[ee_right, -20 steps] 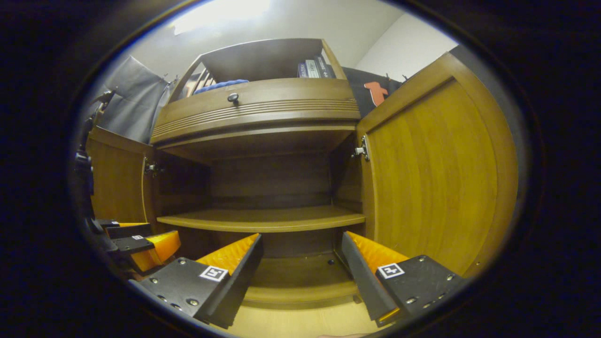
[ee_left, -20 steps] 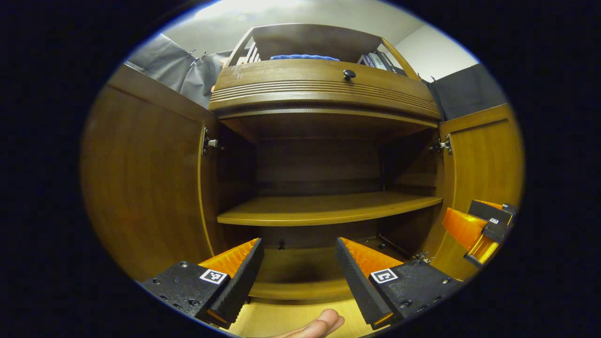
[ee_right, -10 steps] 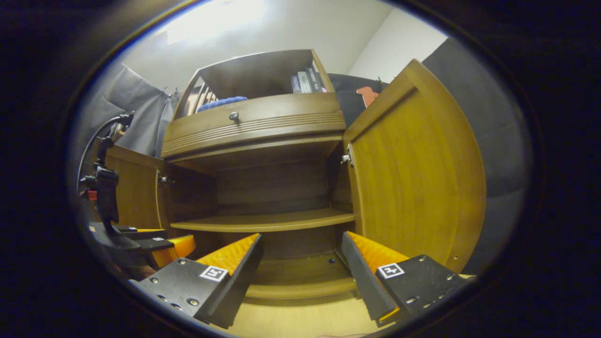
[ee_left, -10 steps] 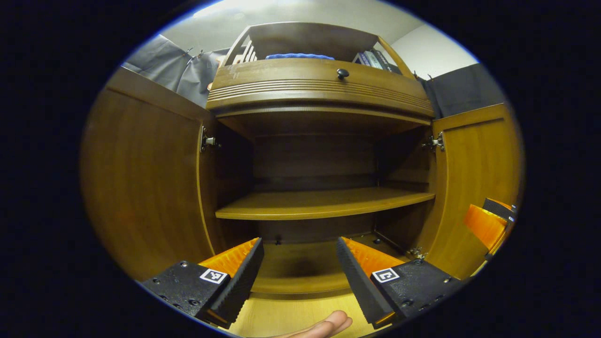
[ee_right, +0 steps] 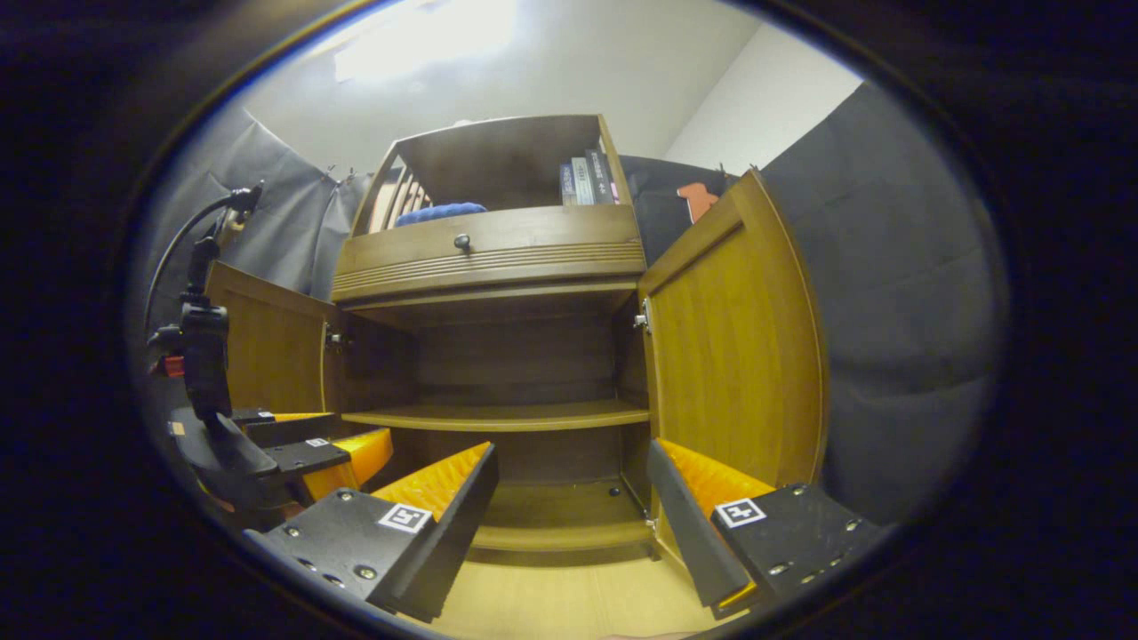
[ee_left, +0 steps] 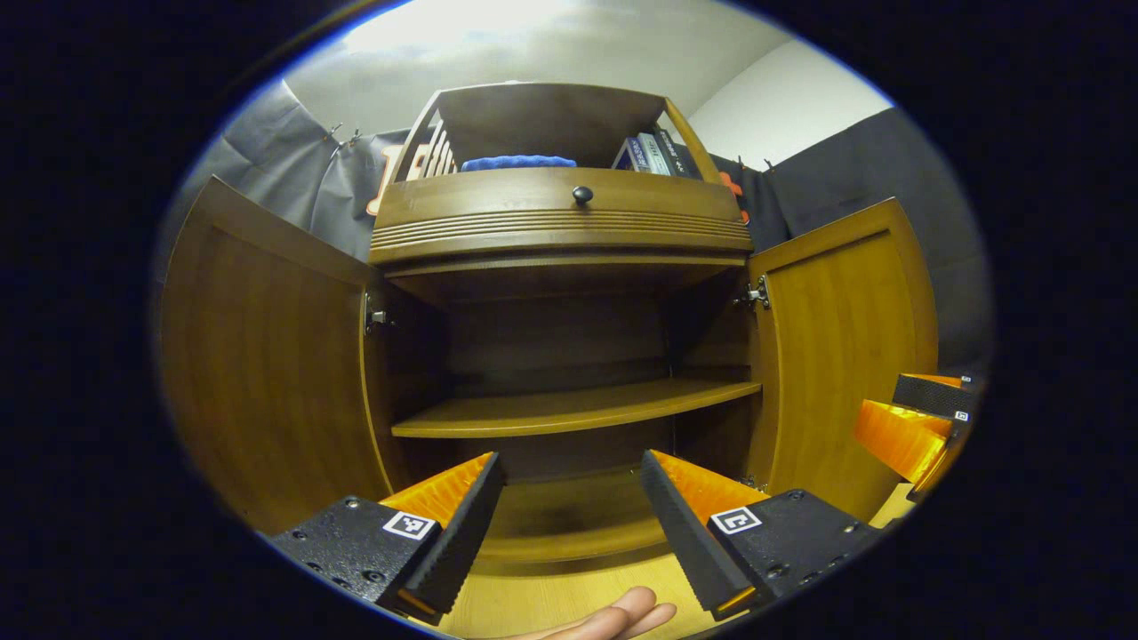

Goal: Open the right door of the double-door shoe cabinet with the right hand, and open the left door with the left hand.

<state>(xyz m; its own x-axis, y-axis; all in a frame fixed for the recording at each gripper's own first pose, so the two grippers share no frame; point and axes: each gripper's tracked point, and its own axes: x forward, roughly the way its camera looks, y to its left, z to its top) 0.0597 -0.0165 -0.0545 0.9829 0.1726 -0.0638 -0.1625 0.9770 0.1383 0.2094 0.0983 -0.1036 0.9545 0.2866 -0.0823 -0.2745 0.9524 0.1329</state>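
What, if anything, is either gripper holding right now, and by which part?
Nothing is held. The left gripper and the right gripper are both open with bare gaps, clear of the open left door and right door.

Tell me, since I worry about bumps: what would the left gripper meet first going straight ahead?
Probably nothing soon: the left gripper, open, points between both open doors into the cabinet's lower compartment; likely its floor or back panel, though depth is unclear.

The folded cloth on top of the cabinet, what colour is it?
Blue. The folded cloth shows best in the left gripper view, above the drawer knob.
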